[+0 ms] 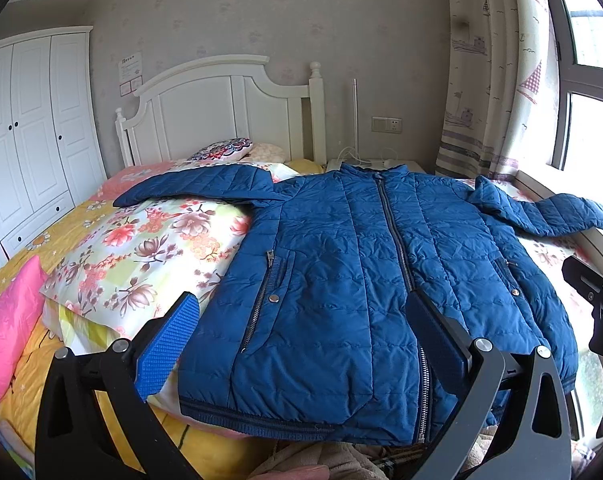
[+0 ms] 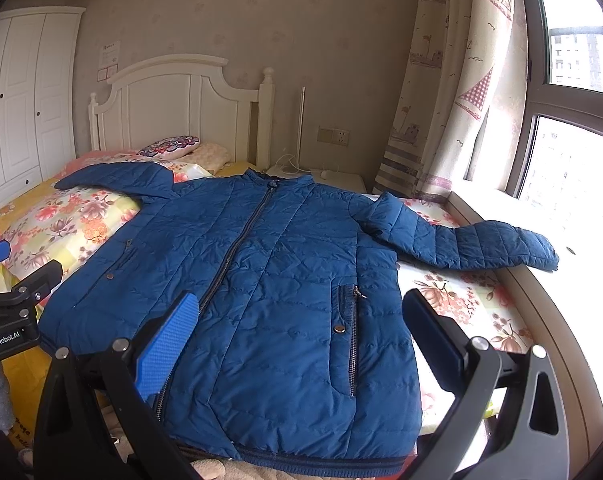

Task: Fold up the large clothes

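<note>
A blue jacket [image 1: 365, 280] lies zipped and spread flat, sleeves out, on the bed [image 1: 33, 248], while the left gripper [image 1: 301, 340] and right gripper [image 2: 301, 340] hover above its hem, fingers wide and empty

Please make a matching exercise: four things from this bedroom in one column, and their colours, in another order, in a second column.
Things:
1. quilted jacket
2. headboard
3. small cushion at the bed's left edge
4. pillowcase under the jacket's sleeve

Colours:
A. white
B. floral, pale with pink flowers
C. dark blue
D. bright pink

Pairs: 1-C, 2-A, 3-D, 4-B
</note>
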